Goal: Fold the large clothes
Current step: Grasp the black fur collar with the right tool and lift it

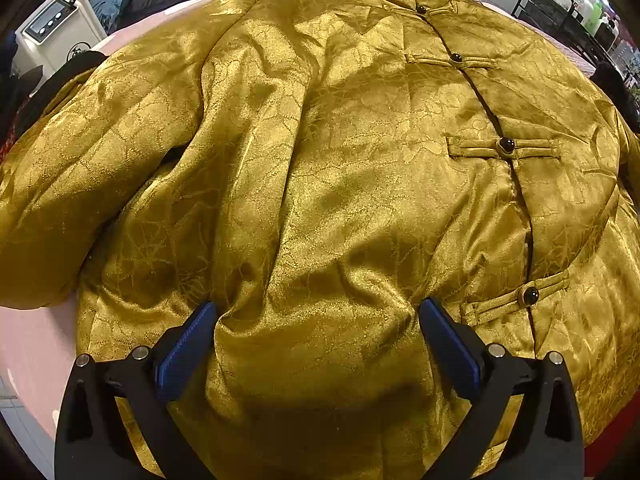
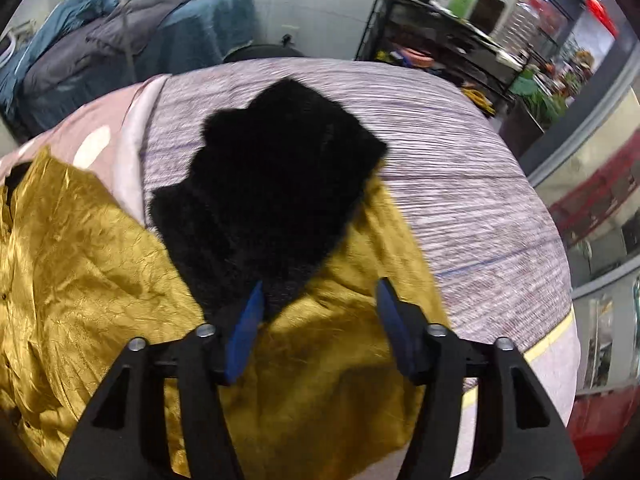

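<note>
A large gold satin jacket point(image 1: 320, 168) with dark knot buttons point(image 1: 506, 145) lies front up, spread over the bed. My left gripper point(image 1: 318, 312) is open, its blue pads point(image 1: 188, 350) pressed onto the fabric near the bottom hem, with a fold of cloth bulging between them. In the right wrist view the jacket's sleeve point(image 2: 328, 360) lies with its black furry cuff point(image 2: 272, 184) turned out. My right gripper point(image 2: 320, 300) is open just above the sleeve, at the edge where the fur meets the gold cloth.
The bed has a pink sheet point(image 1: 28, 344) and a grey striped cover point(image 2: 460, 184). A white machine point(image 1: 56, 28) stands at far left. Piled blue and grey bedding point(image 2: 120, 36) and a black wire rack point(image 2: 436, 28) with bottles stand beyond the bed.
</note>
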A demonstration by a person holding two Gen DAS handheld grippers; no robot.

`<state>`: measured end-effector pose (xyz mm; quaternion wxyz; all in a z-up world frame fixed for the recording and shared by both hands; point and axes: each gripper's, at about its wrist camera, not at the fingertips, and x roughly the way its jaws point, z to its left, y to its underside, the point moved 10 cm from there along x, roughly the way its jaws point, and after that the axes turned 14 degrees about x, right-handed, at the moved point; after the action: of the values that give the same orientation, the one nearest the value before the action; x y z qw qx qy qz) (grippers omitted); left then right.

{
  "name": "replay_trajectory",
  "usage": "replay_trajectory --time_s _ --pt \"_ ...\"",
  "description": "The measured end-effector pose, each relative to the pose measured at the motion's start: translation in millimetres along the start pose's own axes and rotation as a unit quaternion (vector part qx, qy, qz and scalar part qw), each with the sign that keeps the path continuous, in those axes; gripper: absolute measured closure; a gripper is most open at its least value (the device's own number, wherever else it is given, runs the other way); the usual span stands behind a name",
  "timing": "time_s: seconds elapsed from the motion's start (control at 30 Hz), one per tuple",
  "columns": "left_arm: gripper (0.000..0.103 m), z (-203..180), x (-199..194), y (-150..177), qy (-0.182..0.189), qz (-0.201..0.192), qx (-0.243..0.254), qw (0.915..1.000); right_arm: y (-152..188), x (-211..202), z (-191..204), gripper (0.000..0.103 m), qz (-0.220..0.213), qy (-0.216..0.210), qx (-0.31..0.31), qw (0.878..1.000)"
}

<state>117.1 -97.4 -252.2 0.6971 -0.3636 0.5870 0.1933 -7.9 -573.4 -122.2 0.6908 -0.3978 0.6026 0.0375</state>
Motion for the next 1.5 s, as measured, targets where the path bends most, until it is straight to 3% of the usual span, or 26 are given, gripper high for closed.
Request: replay_trajectory --time_s 0.1,0.2,0.3,0.33,0.43,0.47,0.53,0.6,0.7,0.77,0.83,0.9,1.03,1.17,1.3,1.4,1.5 --pt "0.005 -0.4 0.3 -0.7 -0.002 -0.001 -0.002 1.0 -11.9 -26.7 3.4 0.026 -0.056 -0.015 0.003 0.998" --pt "0.005 -3.1 0.5 -0.3 -0.005 0.0 -0.004 1.0 -16.3 -46.1 37.8 0.021 -0.11 -0.008 -0.071 0.991" --pt "0.005 -4.1 0.5 -0.8 -0.004 0.001 -0.002 1.0 1.5 -38.8 80.1 0.021 -0.122 0.044 -0.191 0.973" --pt "0.005 -4.0 0.4 -0.8 -0.003 0.002 -0.002 1.0 12.0 -28.2 93.5 0.021 -0.121 0.079 -0.24 0.96" --pt "0.005 -3.3 0.2 -1.6 -0.003 0.003 -0.001 1.0 31.5 11.7 101.7 0.026 -0.09 0.16 -0.301 0.936" --pt "0.005 -2.8 0.0 -1.9 -0.002 0.003 0.0 1.0 32.7 20.9 98.0 0.046 -0.08 0.171 -0.293 0.937" --pt "0.005 -2.1 0.2 -2.1 0.0 0.004 0.001 1.0 31.0 33.9 83.5 0.073 -0.052 0.166 -0.252 0.952" --pt "0.005 -0.3 0.2 -2.0 0.001 0.003 0.002 1.0 18.9 28.5 66.3 0.084 -0.043 0.118 -0.184 0.975" --pt "0.005 -1.2 0.6 -1.4 -0.001 0.001 0.002 1.0 -19.3 -7.7 30.5 0.087 -0.077 0.058 -0.075 0.992" --pt "0.005 -2.0 0.4 -0.5 -0.002 0.0 0.001 1.0 -54.5 -44.3 -6.5 0.088 -0.129 0.027 0.007 0.991" --pt "0.005 -2.6 0.1 0.1 -0.002 -0.001 0.0 1.0 -87.8 -76.7 -50.6 0.088 -0.164 -0.035 0.1 0.981" --pt "0.005 -3.0 0.1 0.8 -0.001 -0.004 0.0 1.0 -110.9 -104.2 -104.6 0.088 -0.193 -0.081 0.19 0.959" --pt "0.005 -2.5 -0.4 1.3 -0.003 -0.007 -0.009 0.9999 -111.6 -100.0 -163.0 0.087 -0.166 -0.139 0.294 0.931" --pt "0.005 -1.7 -1.2 2.5 -0.006 -0.002 -0.012 0.9999 -75.7 -59.3 -177.8 0.087 -0.122 -0.129 0.325 0.929" --pt "0.006 -1.0 -8.1 0.7 0.007 -0.001 -0.019 0.9998 -62.1 -41.5 -166.0 0.087 -0.099 -0.161 0.367 0.911" --pt "0.006 3.5 -14.5 0.3 0.014 -0.006 -0.042 0.999 -74.1 -60.6 -135.9 0.087 -0.117 -0.172 0.315 0.926" --pt "0.006 6.8 -25.3 3.3 -0.002 -0.016 -0.059 0.9981 -91.1 -96.5 -79.9 0.087 -0.143 -0.202 0.236 0.94"
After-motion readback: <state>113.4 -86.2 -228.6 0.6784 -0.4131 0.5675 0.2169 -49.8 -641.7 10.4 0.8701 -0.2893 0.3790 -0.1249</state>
